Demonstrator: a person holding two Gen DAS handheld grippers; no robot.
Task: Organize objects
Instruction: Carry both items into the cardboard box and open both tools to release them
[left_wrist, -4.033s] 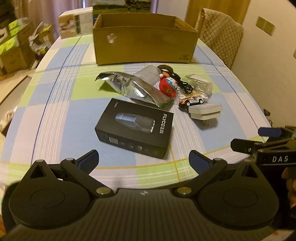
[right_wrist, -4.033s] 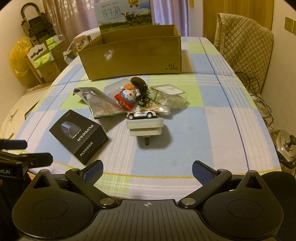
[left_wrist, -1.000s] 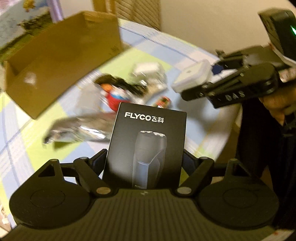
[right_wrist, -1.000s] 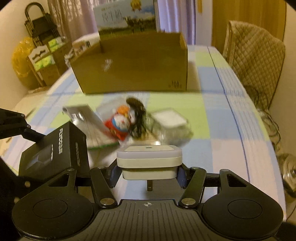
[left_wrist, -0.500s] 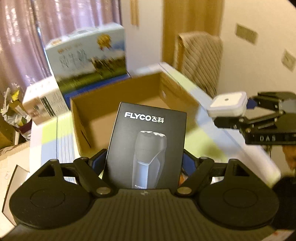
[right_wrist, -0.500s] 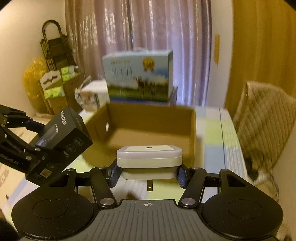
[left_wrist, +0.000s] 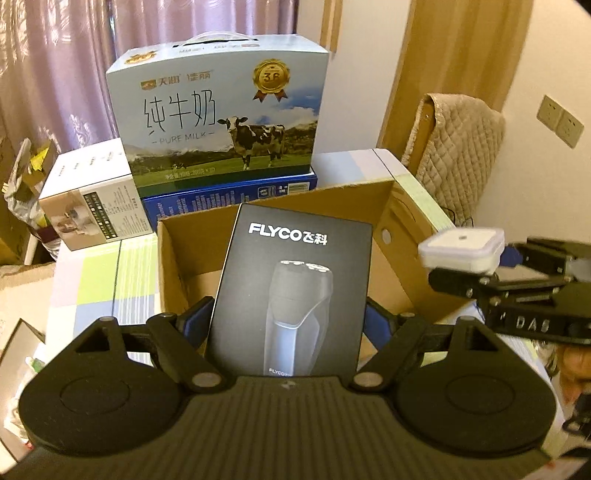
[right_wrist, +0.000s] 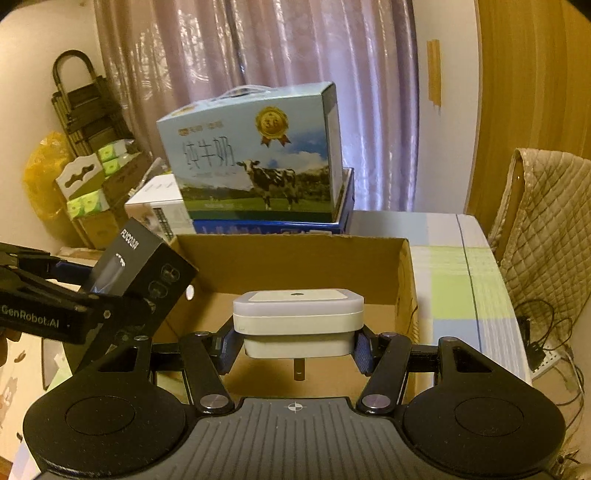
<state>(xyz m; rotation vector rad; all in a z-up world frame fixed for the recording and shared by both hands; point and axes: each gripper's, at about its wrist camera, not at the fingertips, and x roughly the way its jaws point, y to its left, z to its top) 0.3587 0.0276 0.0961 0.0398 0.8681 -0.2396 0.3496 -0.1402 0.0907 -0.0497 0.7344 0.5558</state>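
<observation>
1. My left gripper pinches the black shaver box above the cardboard box; I'd lower it flat against the left wall.
2. My right gripper clamps the white plug adapter over the opening; I'd release low, prong down, beside it.

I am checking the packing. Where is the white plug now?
The white plug is clamped in the right tool, held above the open cardboard box, right of the black box.
</observation>
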